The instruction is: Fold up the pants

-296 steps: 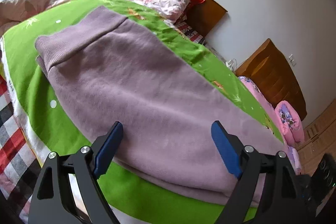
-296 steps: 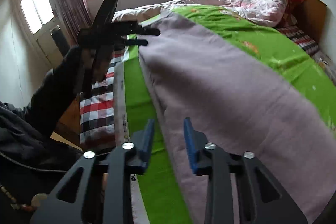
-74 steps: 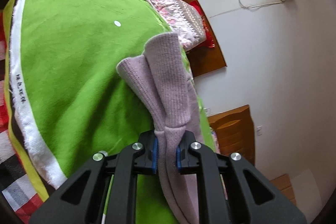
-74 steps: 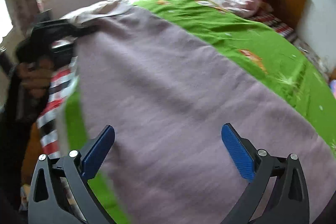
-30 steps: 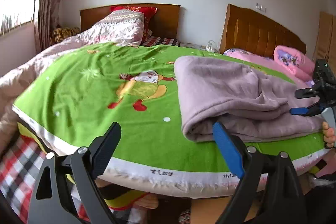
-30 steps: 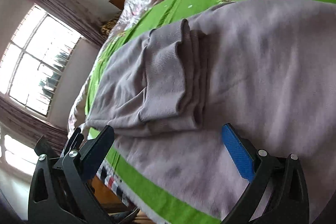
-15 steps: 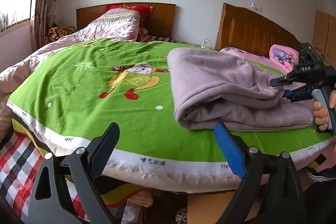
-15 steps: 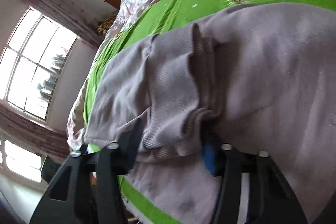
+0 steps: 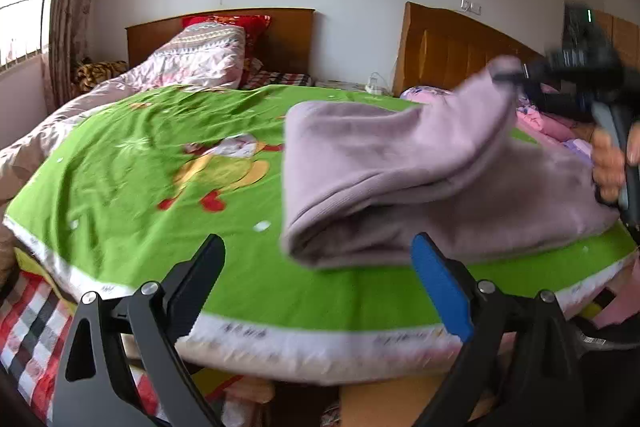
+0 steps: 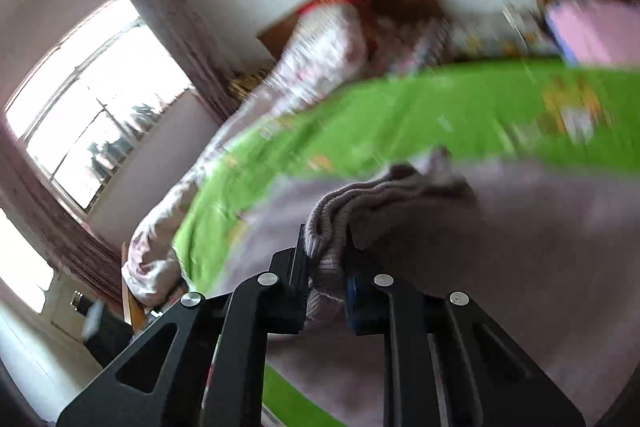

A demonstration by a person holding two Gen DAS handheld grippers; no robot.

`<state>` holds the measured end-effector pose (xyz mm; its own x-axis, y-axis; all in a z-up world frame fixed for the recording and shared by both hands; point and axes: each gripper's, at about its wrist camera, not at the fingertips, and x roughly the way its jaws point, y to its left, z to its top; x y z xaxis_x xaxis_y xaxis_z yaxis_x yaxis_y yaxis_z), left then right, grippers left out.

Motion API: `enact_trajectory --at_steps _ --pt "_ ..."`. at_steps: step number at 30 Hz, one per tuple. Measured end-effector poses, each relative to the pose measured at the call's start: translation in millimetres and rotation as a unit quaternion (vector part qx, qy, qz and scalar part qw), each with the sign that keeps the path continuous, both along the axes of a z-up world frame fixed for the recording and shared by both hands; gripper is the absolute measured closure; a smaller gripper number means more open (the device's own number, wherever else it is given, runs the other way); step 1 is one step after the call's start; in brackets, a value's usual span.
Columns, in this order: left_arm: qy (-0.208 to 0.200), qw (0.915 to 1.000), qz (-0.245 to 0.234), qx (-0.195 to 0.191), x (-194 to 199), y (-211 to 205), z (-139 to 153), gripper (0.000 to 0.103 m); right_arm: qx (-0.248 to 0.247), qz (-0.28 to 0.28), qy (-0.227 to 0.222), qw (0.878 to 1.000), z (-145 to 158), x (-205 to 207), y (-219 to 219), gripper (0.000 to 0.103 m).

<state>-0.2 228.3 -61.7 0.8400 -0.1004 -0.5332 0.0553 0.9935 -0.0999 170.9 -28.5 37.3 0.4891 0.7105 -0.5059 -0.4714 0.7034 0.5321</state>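
Lilac knit pants (image 9: 400, 179) lie folded on the green bedspread (image 9: 160, 163) at the right of the left wrist view. My left gripper (image 9: 316, 267) stands open in front of their near edge, nothing between its fingers. My right gripper (image 10: 326, 275) is closing its jaws on the ribbed cuff end (image 10: 344, 211) of the pants, with the cloth pinched between the pads. In the left wrist view that same right gripper (image 9: 516, 75) holds the top layer raised above the bed, a hand (image 9: 612, 163) on its handle.
A quilted pink-white duvet (image 9: 192, 59) and red pillow lie by the wooden headboard (image 9: 288, 27). A second headboard (image 9: 448, 51) and pink bedding sit at the right. A checked sheet (image 9: 28, 327) hangs below the bed's near edge. A window (image 10: 88, 99) is at the left.
The right gripper's jaws closed onto the cuff end of the pants and lifted it off the bed, raising the top layer. The left gripper stayed open and shifted slightly sideways.
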Motion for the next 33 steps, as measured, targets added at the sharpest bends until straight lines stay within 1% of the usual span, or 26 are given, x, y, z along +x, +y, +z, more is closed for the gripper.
enact_trajectory --at_steps 2,4,6,7,8,9,10,11,12,13,14,15,16,17,19,20,21,23,24,28,30,31,33 --pt "0.005 0.9998 0.001 -0.018 14.5 -2.4 2.6 0.009 -0.003 0.018 -0.038 0.999 27.8 -1.3 20.9 0.086" --pt "0.01 0.9996 0.014 -0.023 31.3 -2.0 1.7 0.009 0.002 0.029 -0.068 0.997 51.8 -5.5 35.2 0.087" --pt "0.025 0.9987 0.043 -0.015 50.7 3.5 -2.4 0.009 0.013 0.027 -0.099 0.995 73.6 -11.4 39.1 0.087" --pt "0.035 0.9974 0.062 -0.005 57.8 8.6 -5.6 0.009 0.016 0.022 -0.109 0.994 79.0 -12.9 36.2 0.088" --pt "0.053 0.9943 0.092 0.009 64.3 18.0 -11.5 0.007 0.018 0.013 -0.12 0.993 83.7 -16.5 30.5 0.088" --pt "0.06 0.9931 0.101 0.001 65.1 29.5 -16.0 0.004 0.018 0.008 -0.122 0.992 83.6 -19.2 22.0 0.089" --pt "0.059 0.9934 0.09 -0.041 60.3 46.0 -18.7 0.004 0.019 0.004 -0.121 0.993 79.3 -21.5 12.5 0.09" --pt "0.061 0.9908 0.089 -0.081 55.5 60.9 -21.2 0.004 0.016 0.0 -0.116 0.993 72.0 -24.2 4.1 0.091" --pt "0.061 0.989 0.093 -0.098 52.2 69.5 -22.2 0.004 0.009 -0.008 -0.104 0.995 55.9 -29.5 -10.0 0.091" --pt "0.056 0.9882 0.095 -0.107 48.5 75.1 -22.0 0.004 0.005 -0.014 -0.096 0.995 44.8 -31.4 -17.0 0.091" --pt "0.055 0.989 0.087 -0.106 46.7 76.3 -22.4 0.004 -0.005 -0.029 -0.08 0.996 22.7 -35.1 -29.5 0.091" --pt "0.057 0.9904 0.083 -0.095 46.9 73.6 -22.8 0.004 -0.014 -0.041 -0.057 0.997 2.1 -36.5 -37.9 0.091" --pt "0.057 0.9916 0.083 -0.081 46.9 70.2 -23.6 0.004 -0.025 -0.051 -0.018 0.998 -30.2 -37.0 -51.0 0.091" --pt "0.058 0.9932 0.081 -0.06 48.2 64.9 -24.7 0.001 -0.036 -0.063 0.019 0.997 -61.6 -37.6 -62.6 0.091" --pt "0.055 0.9954 0.077 -0.016 50.2 52.9 -28.4 0.001 -0.048 -0.063 0.087 0.993 -111.3 -39.2 -73.1 0.091" --pt "0.054 0.9955 0.077 -0.005 51.7 51.0 -30.4 0.001 -0.036 -0.06 0.106 0.992 -120.6 -40.8 -75.2 0.091" --pt "0.054 0.9956 0.077 0.002 51.9 52.0 -31.6 0.001 -0.033 -0.061 0.081 0.994 -109.2 -42.2 -77.8 0.091" --pt "0.054 0.9956 0.076 0.001 52.3 53.6 -30.9 0.001 -0.054 -0.055 0.047 0.996 -93.7 -44.4 -71.3 0.091" --pt "0.057 0.9954 0.077 -0.001 53.4 54.9 -29.9 0.001 -0.056 -0.053 0.042 0.996 -90.8 -45.0 -68.2 0.091" --pt "0.063 0.9948 0.079 -0.009 54.2 58.6 -29.4 0.001 -0.042 -0.051 0.049 0.997 -91.2 -55.5 -67.1 0.091" --pt "0.062 0.9949 0.079 -0.015 52.8 59.9 -29.0 0.001 -0.049 -0.05 0.041 0.997 -84.4 -58.0 -59.0 0.091" --pt "0.06 0.995 0.078 -0.015 52.7 60.2 -29.2 0.001 -0.058 -0.049 0.04 0.996 -86.6 -59.0 -61.3 0.091" --pt "0.058 0.9954 0.076 -0.009 51.8 59.5 -30.0 0.001 -0.061 -0.051 0.052 0.995 -91.1 -60.8 -59.7 0.091"
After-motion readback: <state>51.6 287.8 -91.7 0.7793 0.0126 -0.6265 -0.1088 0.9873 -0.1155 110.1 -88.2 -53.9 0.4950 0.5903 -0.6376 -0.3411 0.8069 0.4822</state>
